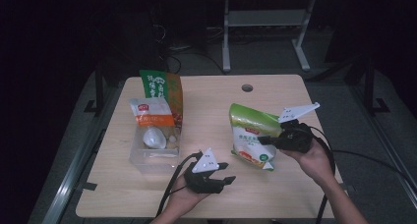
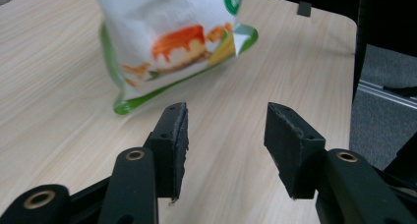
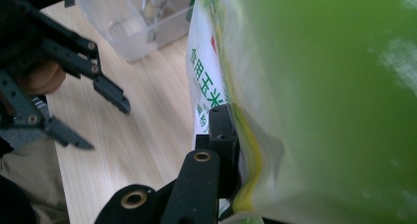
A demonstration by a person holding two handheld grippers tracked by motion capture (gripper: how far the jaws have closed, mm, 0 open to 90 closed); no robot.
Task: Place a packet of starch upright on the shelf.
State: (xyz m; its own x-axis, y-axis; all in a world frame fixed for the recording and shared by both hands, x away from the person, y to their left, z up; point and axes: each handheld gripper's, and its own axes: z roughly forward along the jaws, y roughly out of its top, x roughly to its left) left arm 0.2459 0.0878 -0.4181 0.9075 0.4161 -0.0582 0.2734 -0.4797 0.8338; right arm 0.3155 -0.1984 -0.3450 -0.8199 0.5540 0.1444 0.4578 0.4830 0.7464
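Gripping green pouch (image 1: 252, 135) with right tool (image 1: 265, 140), left tool (image 1: 225, 172) open, empty

Light wood-grain table (image 1: 206, 194) is looking matt; the green pouch (image 1: 251, 135) is showing glossy plastic film; the bin (image 1: 142, 157) is showing clear plastic.

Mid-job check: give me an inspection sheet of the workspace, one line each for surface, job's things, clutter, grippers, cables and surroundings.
Surface: light wooden table, round hole near its far edge.
Job's things: green and white bag, tilted, held at its right side; clear plastic bin at left with a white and orange packet in it.
Clutter: green and orange bag upright behind the bin.
Grippers: left gripper open and empty, low over the table; right gripper shut on the green and white bag.
Cables: black cable from the left gripper; another runs off right.
Surroundings: dark floor, grey table legs beyond.
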